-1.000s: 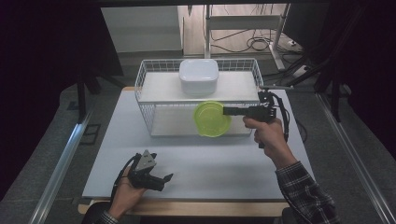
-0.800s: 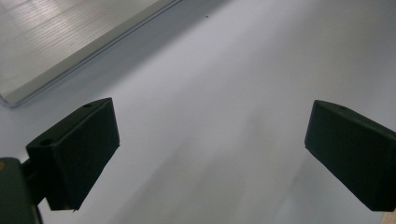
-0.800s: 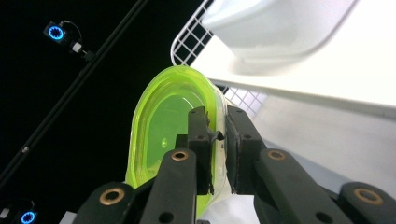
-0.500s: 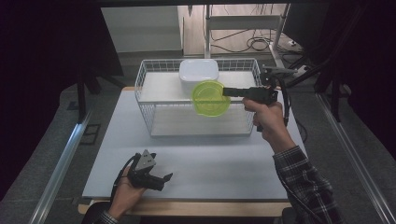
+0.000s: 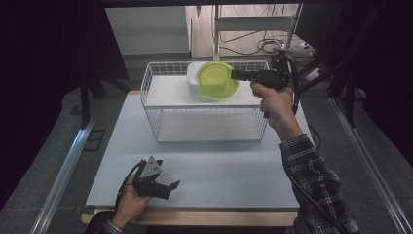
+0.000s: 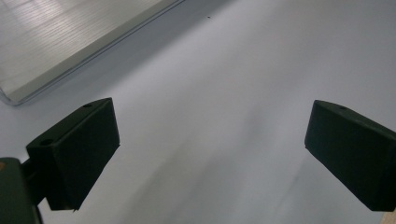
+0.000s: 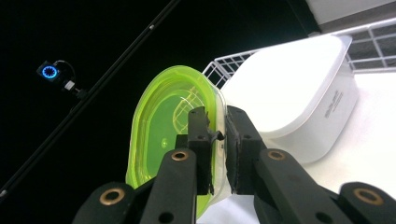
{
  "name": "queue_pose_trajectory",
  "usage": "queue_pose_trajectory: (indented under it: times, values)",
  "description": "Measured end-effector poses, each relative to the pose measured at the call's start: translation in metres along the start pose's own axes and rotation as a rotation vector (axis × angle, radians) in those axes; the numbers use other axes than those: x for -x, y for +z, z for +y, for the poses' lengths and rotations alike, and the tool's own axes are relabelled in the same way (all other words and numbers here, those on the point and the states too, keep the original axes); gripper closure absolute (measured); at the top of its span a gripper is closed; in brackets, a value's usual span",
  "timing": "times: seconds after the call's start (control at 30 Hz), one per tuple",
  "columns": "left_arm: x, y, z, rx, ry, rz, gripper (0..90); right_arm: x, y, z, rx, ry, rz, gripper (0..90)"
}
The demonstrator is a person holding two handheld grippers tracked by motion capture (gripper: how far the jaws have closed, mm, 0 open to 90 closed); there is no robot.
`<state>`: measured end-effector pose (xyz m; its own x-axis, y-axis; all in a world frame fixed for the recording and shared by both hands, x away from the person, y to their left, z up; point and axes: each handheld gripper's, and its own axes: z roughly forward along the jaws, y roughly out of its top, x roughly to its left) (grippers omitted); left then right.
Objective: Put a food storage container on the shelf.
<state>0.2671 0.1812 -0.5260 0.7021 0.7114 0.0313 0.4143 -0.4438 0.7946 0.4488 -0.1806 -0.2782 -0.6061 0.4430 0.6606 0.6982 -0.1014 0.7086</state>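
Green bowl (image 5: 217, 81) — empty — clamped by right gripper (image 5: 237, 74); white tub (image 7: 299, 88) behind.

Lifted by the right gripper (image 5: 235, 74), clamped on its rim: the green bowl (image 5: 216, 80), a second ago down in front of the wire basket (image 5: 160, 112), level with its front wall. Half a second ago, up at the basket's top edge. Now above the basket, over its top shelf, overlapping the white container (image 5: 193, 78) there. Right hand (image 5: 275, 100) raised and carried toward the basket likewise.
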Motion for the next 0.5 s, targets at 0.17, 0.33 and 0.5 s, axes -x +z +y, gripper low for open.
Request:
queue_pose_trajectory:
  times: [0.17,0.33,0.5]
  values:
    - [0.000,0.000,0.000,0.000,0.000,-0.001,2.8,0.001,0.000,0.005,0.017,0.005,-0.012,81.5]
    - [0.000,0.000,0.000,-0.002,-0.001,-0.003,2.8,0.002,0.002,0.010,0.035,0.010,-0.016,81.5]
    - [0.000,0.000,0.000,-0.002,0.000,-0.003,2.9,0.002,0.006,0.016,0.049,0.015,-0.031,81.4]
